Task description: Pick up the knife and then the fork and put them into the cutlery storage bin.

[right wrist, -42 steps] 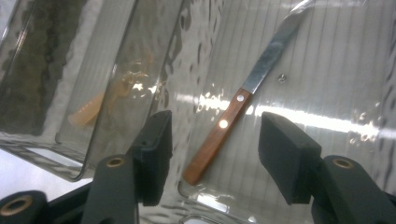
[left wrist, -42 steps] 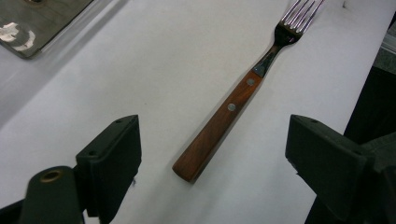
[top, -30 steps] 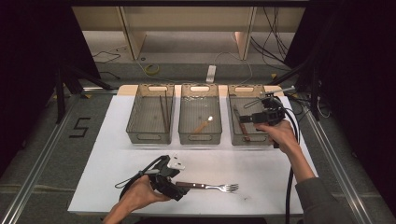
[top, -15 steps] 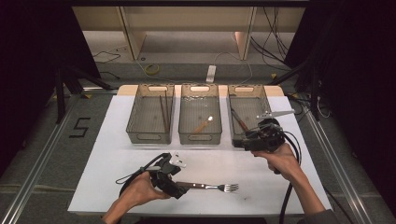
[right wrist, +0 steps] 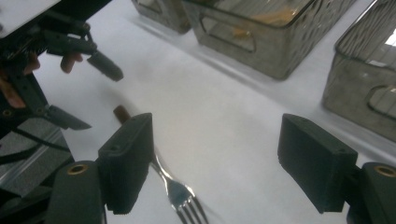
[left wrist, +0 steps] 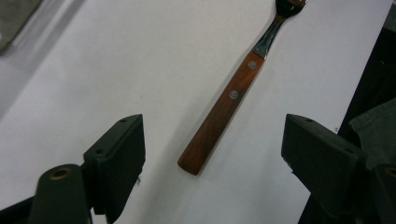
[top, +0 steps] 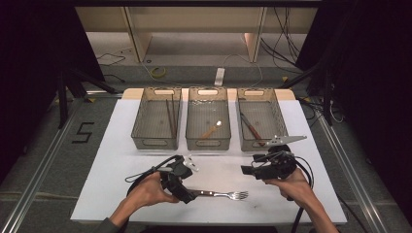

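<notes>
A fork (top: 221, 195) lies near the bench's (top: 111, 145) front edge. The left claw (left wrist: 212, 154) gapes wide around its wooden handle, pads clear. The right claw (right wrist: 217, 158), just opening wider, holds nothing.

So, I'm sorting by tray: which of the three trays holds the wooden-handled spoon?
The middle tray: a wooden-handled spoon lies in it. The left tray holds dark chopsticks, the right tray a dark-handled utensil.

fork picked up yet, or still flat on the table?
Flat on the table, not gripped. In the left gripper view the fork lies between the left gripper's wide-apart jaws, with table showing on both sides of the handle.
</notes>
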Motion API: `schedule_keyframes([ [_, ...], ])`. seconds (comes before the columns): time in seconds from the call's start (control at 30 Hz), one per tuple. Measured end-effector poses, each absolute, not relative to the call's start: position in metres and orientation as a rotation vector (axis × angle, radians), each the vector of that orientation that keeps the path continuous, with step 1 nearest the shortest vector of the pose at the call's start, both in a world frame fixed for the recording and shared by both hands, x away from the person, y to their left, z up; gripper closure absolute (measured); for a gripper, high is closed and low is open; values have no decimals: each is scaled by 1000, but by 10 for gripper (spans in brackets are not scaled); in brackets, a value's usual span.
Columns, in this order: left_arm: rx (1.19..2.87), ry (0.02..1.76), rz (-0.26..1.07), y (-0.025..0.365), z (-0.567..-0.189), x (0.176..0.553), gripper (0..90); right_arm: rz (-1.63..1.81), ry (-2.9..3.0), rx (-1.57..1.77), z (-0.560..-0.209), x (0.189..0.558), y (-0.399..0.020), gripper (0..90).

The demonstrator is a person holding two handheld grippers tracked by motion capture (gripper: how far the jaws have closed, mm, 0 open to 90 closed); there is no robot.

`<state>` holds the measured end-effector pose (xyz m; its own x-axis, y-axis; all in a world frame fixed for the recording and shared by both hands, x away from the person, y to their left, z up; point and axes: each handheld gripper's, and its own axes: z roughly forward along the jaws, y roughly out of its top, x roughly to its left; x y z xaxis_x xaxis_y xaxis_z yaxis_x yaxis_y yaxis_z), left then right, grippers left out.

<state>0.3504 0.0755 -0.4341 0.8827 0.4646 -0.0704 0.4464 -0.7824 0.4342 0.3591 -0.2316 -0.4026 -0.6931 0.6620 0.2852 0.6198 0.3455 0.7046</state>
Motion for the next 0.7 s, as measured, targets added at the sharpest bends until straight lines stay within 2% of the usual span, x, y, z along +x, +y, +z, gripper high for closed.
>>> schedule_keyframes([
  [0.7, 2712, 604, 24, 67, -444, 356, 316, 1256, 2611, 1113, -417, 334, -221, 265],
])
